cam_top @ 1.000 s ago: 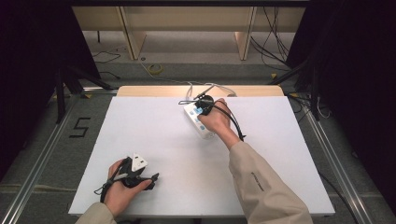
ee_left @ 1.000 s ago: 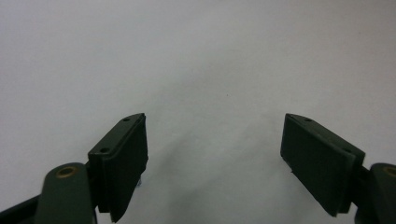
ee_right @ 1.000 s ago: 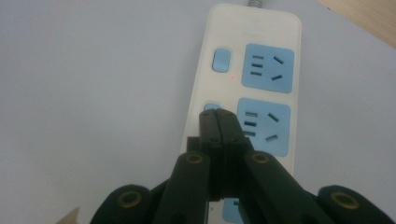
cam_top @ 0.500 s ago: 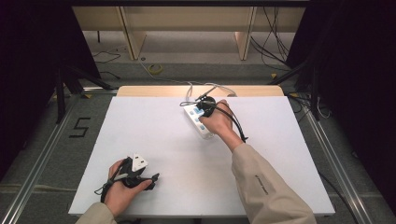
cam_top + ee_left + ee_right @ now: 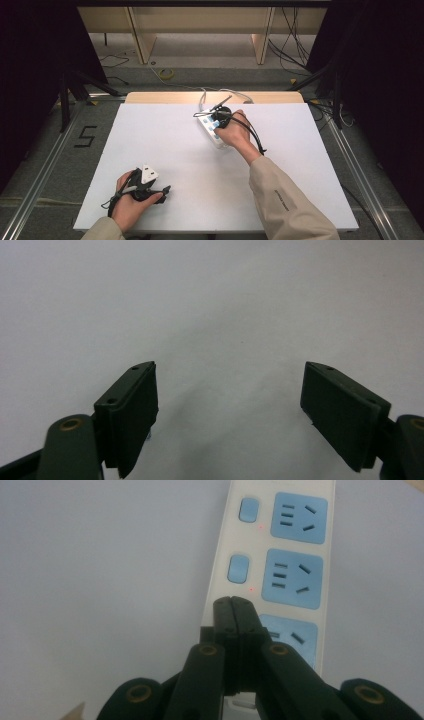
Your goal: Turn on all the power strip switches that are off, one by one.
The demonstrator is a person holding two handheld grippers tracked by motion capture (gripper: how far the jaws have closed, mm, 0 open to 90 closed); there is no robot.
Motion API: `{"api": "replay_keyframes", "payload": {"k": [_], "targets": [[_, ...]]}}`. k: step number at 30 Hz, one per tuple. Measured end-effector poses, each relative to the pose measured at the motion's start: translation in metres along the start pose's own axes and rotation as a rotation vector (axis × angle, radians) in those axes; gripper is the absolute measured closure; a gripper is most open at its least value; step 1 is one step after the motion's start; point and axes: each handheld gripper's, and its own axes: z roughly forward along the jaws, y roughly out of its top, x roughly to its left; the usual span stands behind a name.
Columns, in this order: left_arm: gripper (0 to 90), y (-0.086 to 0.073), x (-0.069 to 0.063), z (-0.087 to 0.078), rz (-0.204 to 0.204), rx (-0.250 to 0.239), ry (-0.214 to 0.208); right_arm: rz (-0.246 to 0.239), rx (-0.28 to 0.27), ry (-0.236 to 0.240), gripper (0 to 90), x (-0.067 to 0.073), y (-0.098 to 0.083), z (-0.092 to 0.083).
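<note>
A white power strip [image 5: 212, 131] with blue sockets lies at the far middle of the white table [image 5: 150, 140]. My right gripper [image 5: 216, 119] is over it, jaws shut with nothing between them. In the right gripper view the shut tips [image 5: 233, 603] sit over the strip's [image 5: 270, 545] left edge, just below a blue switch [image 5: 237, 569] and beside the nearest socket. Small red dots glow next to two switches. My left gripper [image 5: 162, 190] rests near the front left of the table. Its jaws [image 5: 230, 385] stand wide open over bare white surface.
The strip's white cable [image 5: 202, 97] runs off the far edge, where a wooden strip [image 5: 165, 97] borders the table. Cables and wooden legs [image 5: 142, 35] are on the floor beyond. Metal rails [image 5: 45, 165] flank the table.
My right hand has shifted only slightly over the power strip. The left gripper has stayed where it was.
</note>
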Motion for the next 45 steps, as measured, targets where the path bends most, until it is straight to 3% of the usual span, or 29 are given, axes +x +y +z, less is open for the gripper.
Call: {"api": "replay_keyframes", "payload": {"k": [45], "targets": [[22.9, 0.000, 0.000, 0.000, 0.005, 0.004, -0.001, -0.005, 0.031, -0.020, 90.0, 0.004, -0.003, 0.011]]}}
